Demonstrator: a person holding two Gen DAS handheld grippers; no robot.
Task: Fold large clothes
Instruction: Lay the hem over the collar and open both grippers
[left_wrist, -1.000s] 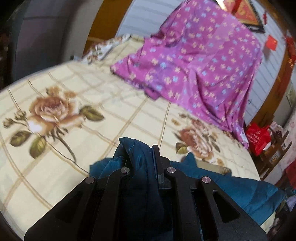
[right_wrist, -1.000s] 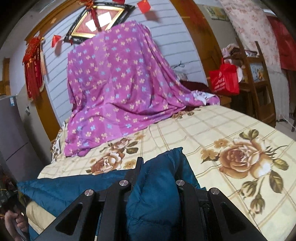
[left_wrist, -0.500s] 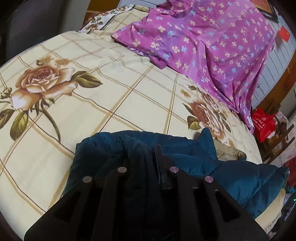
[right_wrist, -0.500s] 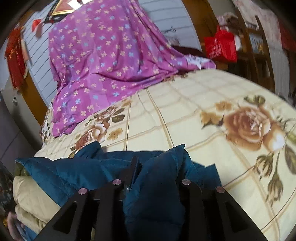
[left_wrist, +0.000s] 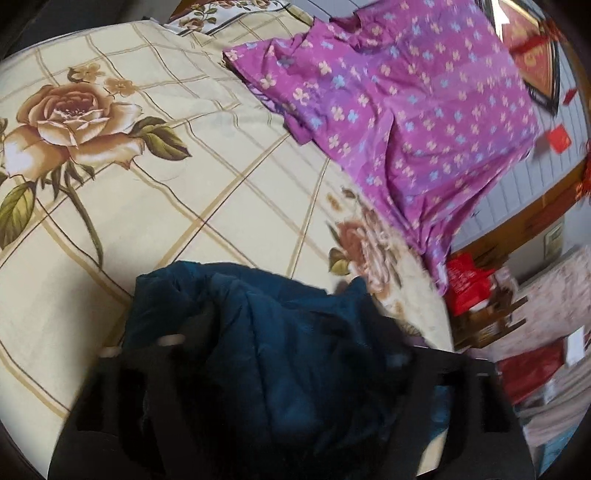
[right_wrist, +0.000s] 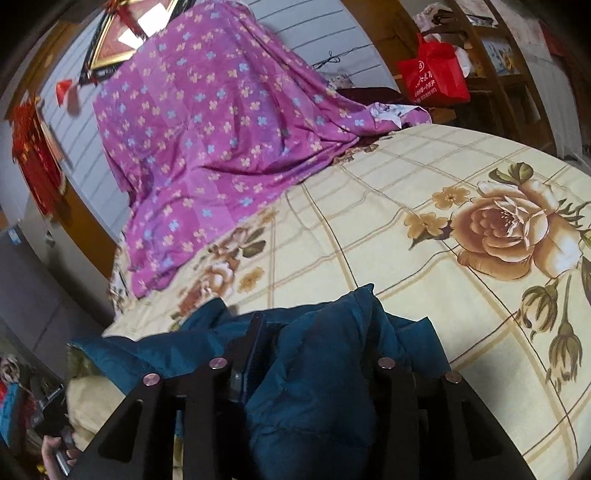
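A dark teal puffy jacket (left_wrist: 258, 295) lies bunched on the cream rose-print bedsheet (left_wrist: 184, 221). In the blurred left wrist view my left gripper (left_wrist: 295, 339) straddles it. Its jaws are opening and stand wide apart. The slumped fabric lies between them without being pinched. In the right wrist view a fold of the jacket (right_wrist: 325, 369) stands up between the fingers of my right gripper (right_wrist: 317, 325). Those jaws are opening too, but the puffy fabric still fills the gap against the left pad (right_wrist: 255, 332). The right pad is hidden behind the fabric.
A purple flowered cloth (right_wrist: 203, 129) drapes over something tall at the bed's far side (left_wrist: 406, 92). A red bag (right_wrist: 432, 74) hangs by wooden shelves (right_wrist: 498, 74). A cream folded item (right_wrist: 92, 402) lies under the jacket's left end. A person's hand (right_wrist: 55, 454) shows at the lower left.
Both grippers have come down toward the bed with the jacket. The left jaws have sprung wide and let the fabric go. The right jaws have widened around their fold.
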